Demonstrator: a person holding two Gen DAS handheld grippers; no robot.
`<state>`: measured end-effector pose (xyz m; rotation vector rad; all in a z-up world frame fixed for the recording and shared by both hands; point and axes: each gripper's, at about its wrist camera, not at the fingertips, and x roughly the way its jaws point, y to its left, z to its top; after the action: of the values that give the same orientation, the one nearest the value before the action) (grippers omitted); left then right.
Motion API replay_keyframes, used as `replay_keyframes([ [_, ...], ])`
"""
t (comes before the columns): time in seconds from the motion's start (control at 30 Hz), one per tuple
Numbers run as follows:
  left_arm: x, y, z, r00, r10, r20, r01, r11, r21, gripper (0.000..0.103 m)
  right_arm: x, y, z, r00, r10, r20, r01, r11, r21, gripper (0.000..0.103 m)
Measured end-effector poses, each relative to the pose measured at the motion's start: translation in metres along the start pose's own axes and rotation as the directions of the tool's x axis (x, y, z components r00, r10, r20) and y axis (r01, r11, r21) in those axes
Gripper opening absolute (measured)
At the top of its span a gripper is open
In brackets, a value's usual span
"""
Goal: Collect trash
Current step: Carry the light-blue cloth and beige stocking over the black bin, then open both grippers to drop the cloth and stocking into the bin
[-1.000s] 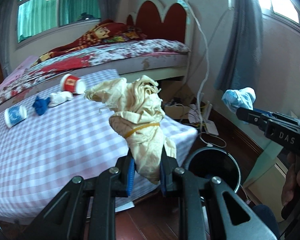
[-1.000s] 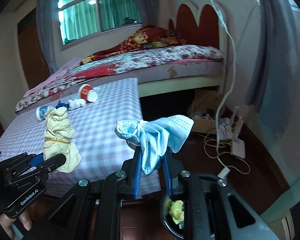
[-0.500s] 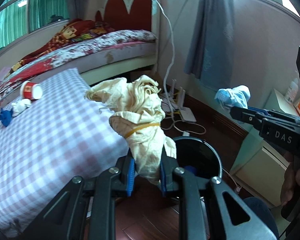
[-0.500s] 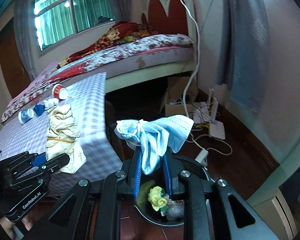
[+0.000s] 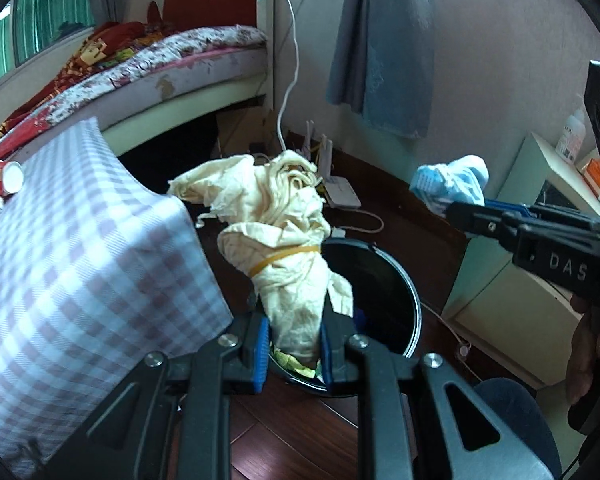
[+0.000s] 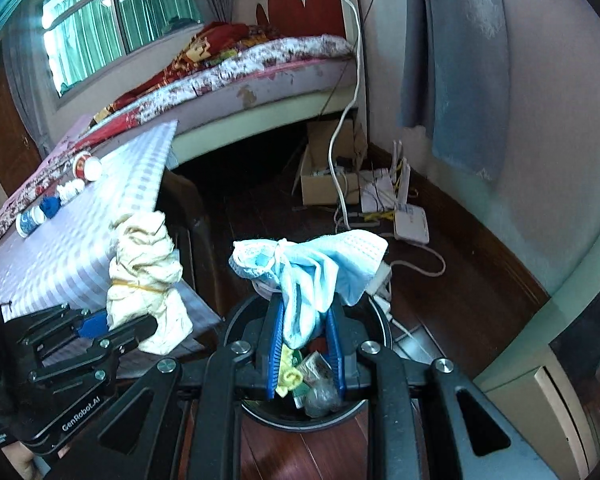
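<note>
A: What do we have in our left gripper (image 5: 294, 346)?

B: Its blue pads (image 5: 261, 354) are clamped on the lower end of a cream rag (image 5: 284, 248) bound with a yellow rubber band (image 5: 286, 258). The fingers are only narrowly apart, with the cloth filling the gap. The rag stands up from the jaws and fans out at the top.

A: And our right gripper (image 6: 306, 354)?

B: Closed on a crumpled pale blue face mask (image 6: 312, 270). The mask bunches above the pads and drapes to the right.

A: Where is the bin (image 5: 384, 280)?

B: On the dark wood floor (image 5: 300, 424), directly beyond both sets of fingers. It is round and black. From the right wrist view we see inside it: a yellow scrap (image 6: 290, 378), a clear wrapper (image 6: 320, 396) and other small litter. Both held items hang above its opening.

A: What else is near us?

B: To the left, a table with a lilac checked cloth (image 5: 80, 264), its corner close to the bin. At its far end lie a red paper cup (image 6: 87, 167), a white wad (image 6: 71, 190), a blue wad (image 6: 50, 206) and a blue cup (image 6: 27, 222). Behind it is a bed with a red headboard (image 6: 304, 0). By the wall we see a cardboard box (image 6: 328, 184), a white router (image 6: 410, 222) and a loose white cable (image 6: 340, 128) trailing across the floor, near the bin's far side. A pale green cabinet (image 5: 512, 292) stands to the right.
</note>
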<state>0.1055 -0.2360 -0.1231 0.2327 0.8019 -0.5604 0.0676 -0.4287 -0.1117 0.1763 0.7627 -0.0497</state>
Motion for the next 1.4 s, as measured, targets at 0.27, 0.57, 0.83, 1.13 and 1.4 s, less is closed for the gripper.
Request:
replay_keyframes([
  [0.27, 0.031, -0.003, -0.001, 0.995, -0.043, -0.087, 0.042, 0.999, -0.009, 0.022, 0.037, -0.009, -0.014, 0.996, 0.005, -0.093, -0.006, 1.000, -0.014, 0.022],
  [0.57, 0.052, 0.000, 0.001, 0.989, -0.065, -0.131, 0.059, 0.997, -0.045, 0.023, 0.070, -0.010, -0.015, 0.986, 0.036, -0.162, -0.039, 0.999, -0.021, 0.022],
  [0.83, 0.064, -0.002, -0.003, 0.985, -0.082, -0.149, 0.076, 0.996, -0.050, 0.072, 0.090, -0.009, -0.016, 0.978, 0.051, -0.203, -0.059, 0.998, -0.036, 0.044],
  [1.13, 0.068, 0.019, -0.024, 0.984, 0.041, -0.174, -0.058, 0.994, -0.092, 0.102, 0.099, -0.035, -0.034, 0.970, -0.044, -0.239, 0.053, 0.998, 0.030, 0.102],
  [1.4, 0.058, 0.023, -0.025, 0.986, 0.065, -0.154, -0.080, 0.992, -0.096, 0.102, 0.096, -0.035, -0.038, 0.971, -0.062, -0.232, 0.072, 0.997, 0.036, 0.102],
])
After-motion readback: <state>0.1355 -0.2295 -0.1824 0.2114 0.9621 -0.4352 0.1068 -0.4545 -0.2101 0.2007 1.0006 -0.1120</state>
